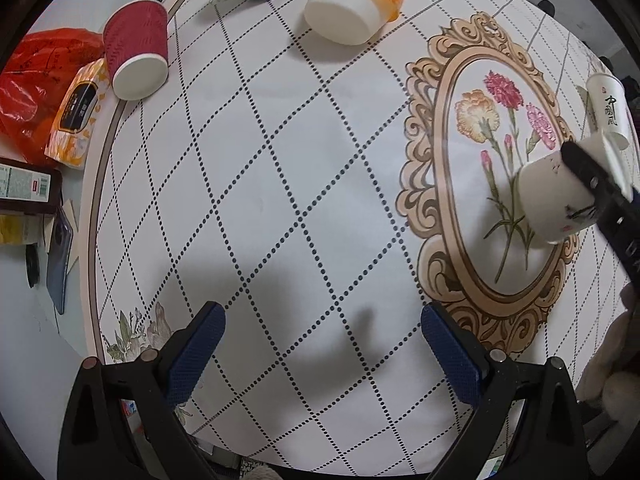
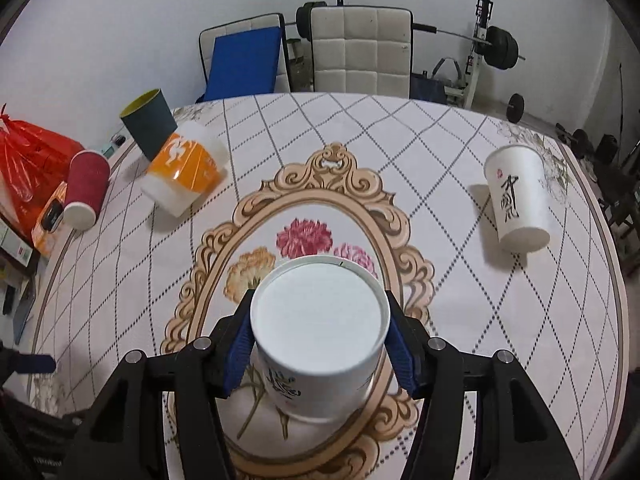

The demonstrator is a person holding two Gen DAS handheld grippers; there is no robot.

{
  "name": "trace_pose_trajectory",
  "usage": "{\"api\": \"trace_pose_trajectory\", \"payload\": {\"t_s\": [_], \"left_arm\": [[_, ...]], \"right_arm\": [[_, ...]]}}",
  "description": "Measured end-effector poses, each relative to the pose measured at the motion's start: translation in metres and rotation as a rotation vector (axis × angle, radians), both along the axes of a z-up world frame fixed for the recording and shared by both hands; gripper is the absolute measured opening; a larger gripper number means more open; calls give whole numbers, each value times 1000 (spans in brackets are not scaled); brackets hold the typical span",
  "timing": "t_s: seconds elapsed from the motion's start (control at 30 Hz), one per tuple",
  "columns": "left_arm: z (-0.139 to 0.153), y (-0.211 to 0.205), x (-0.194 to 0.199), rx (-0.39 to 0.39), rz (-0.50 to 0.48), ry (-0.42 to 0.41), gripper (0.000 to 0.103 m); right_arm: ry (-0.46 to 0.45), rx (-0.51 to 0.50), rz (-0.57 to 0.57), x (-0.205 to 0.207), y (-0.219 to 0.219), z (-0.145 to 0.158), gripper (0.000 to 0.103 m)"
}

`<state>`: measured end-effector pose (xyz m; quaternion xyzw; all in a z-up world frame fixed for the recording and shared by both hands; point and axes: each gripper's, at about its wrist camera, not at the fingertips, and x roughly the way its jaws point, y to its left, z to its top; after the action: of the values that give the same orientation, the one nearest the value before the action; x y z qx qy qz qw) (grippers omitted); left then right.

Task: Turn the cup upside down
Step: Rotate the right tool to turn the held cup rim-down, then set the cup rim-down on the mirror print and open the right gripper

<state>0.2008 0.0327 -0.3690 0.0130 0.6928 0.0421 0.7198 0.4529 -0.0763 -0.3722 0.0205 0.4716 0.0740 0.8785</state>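
The right hand-held gripper is clamping a white paper cup by its sides, base up, over the flower oval printed on the table — whether the rim is touching the cloth I cannot tell. The left hand-held gripper is hanging wide open and empty, well to the left of that oval. Releasing while the cup is tilting could topple it — and squeezing harder could be crushing its thin wall.

five paper cups are sitting on the table, one red bag, two chairs behind.
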Motion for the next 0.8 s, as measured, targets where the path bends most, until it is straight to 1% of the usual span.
{"api": "trace_pose_trajectory", "payload": {"t_s": [0.1,0.13,0.17,0.2,0.27,0.3,0.37,0.43,0.6,0.7,0.8], "left_arm": [[7,-7,4,-7,-9,-18,100],[11,-10,5,-11,-13,-27,100],[15,-11,5,-12,-15,-38,100],[20,-14,5,-7,-22,-52,100],[30,-16,4,-8,-38,-75,100],[35,-17,3,-9,-44,-88,100],[47,-20,1,-10,-64,-117,100],[60,-24,-5,-12,-84,-147,101],[86,-27,-23,-49,-132,-204,101],[99,-27,-32,-55,-159,-243,101],[118,-30,-45,-67,-165,-267,101]], "right_arm": [[16,1,2,-2,-1,-2,63],[24,3,-1,-2,-1,-3,66],[28,2,-7,-3,-2,-2,73],[33,7,-12,-4,-3,-1,77],[47,5,-32,-7,-6,4,90],[58,-3,-41,-9,-7,7,92],[91,-26,-72,-16,-11,17,94],[102,-51,-97,-27,-15,27,94],[126,-138,-194,-72,-28,59,95],[146,-140,-256,-98,-38,77,95],[133,-148,-297,-122,-45,99,95]]}}
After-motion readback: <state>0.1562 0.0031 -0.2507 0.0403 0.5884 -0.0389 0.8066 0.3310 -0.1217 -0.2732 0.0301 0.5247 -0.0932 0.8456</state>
